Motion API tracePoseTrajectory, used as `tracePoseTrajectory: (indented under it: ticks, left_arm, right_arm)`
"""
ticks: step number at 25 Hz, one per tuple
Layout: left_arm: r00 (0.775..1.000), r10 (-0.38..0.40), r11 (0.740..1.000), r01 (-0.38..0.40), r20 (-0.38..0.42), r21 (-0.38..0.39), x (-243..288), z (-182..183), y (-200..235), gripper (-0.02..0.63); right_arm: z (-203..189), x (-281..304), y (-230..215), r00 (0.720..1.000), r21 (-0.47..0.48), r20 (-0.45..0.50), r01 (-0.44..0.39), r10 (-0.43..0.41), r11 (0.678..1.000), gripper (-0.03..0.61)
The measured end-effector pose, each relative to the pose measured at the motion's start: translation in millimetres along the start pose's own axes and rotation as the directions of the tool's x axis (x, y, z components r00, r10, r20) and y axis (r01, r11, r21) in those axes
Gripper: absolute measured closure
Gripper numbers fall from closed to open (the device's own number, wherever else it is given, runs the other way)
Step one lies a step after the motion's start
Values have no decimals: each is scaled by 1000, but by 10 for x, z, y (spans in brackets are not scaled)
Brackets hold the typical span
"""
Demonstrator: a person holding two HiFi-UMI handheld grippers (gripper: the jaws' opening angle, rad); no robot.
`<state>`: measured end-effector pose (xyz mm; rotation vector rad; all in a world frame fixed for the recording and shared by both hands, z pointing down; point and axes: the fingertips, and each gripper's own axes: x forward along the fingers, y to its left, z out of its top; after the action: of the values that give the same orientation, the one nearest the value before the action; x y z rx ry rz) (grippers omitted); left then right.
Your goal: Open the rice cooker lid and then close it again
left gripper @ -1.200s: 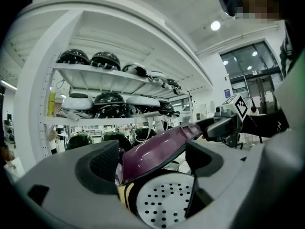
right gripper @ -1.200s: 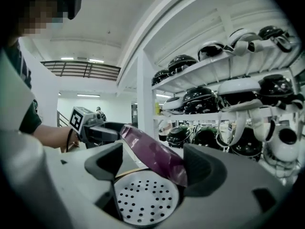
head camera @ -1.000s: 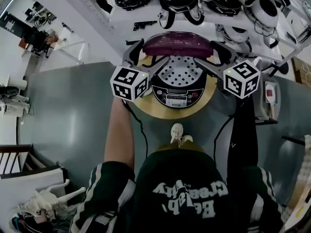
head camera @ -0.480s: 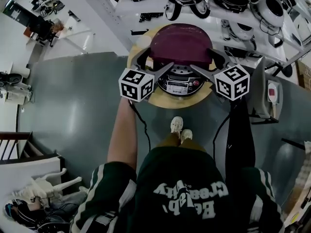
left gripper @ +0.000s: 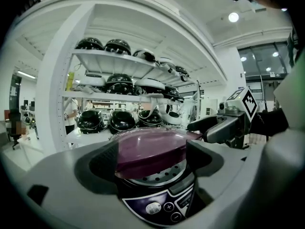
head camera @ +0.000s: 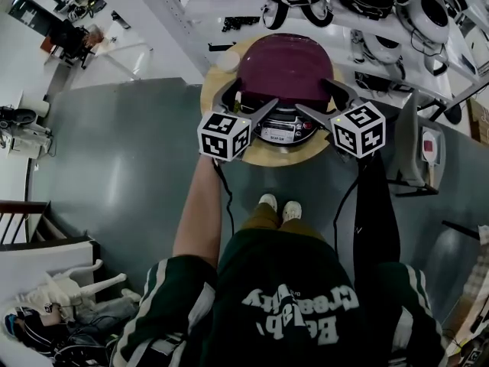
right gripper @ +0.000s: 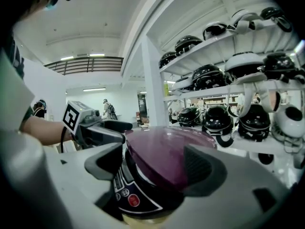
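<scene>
Head view: 1 rice cooker (head camera: pixel 284 109) on 1 round wooden table (head camera: pixel 260 156), its purple lid (head camera: pixel 284 66) on top and the ctrl panel (head camera: pixel 283 134) facing the person. 2 grippers are in, 1 marker cube each. The left gripper (head camera: pixel 246 98) is at the lid's front-left, the right gripper (head camera: pixel 317 96) at its front-right. 2 shoes (head camera: pixel 279 207) show just below the table edge.

Left gripper view: jaws released, spread wide, 2 dark pads (left gripper: pixel 102 163) flanking the lid's front edge. Can't tell if either pad touches it. The lid isn't fully down: a gap shows the perforated inner plate (left gripper: pixel 159 175) beneath. The right gripper pokes in at the right. Behind are shelves (left gripper: pixel 109 61) w/ rows of dark helmets (left gripper: pixel 119 120), too many to count for sure.

Right gripper view: jaws released too, wide apart, 2 pads w/ the lid's front-right edge between them. Nothing is clamped. 1 red button (right gripper: pixel 129 200) sits on the panel below, and the left gripper is across on the left.
</scene>
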<state>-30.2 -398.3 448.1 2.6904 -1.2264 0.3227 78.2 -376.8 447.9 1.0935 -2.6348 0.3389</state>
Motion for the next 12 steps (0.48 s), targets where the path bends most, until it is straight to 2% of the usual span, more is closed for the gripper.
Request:
tracePoseTrajectory:
  ticks: [12]
  left_arm:
    - [996,-24,999,22,-83,-27,39,-413,-37,193]
  right_arm:
    - [-358,72,53,998,34,-56,-13,15,999,160]
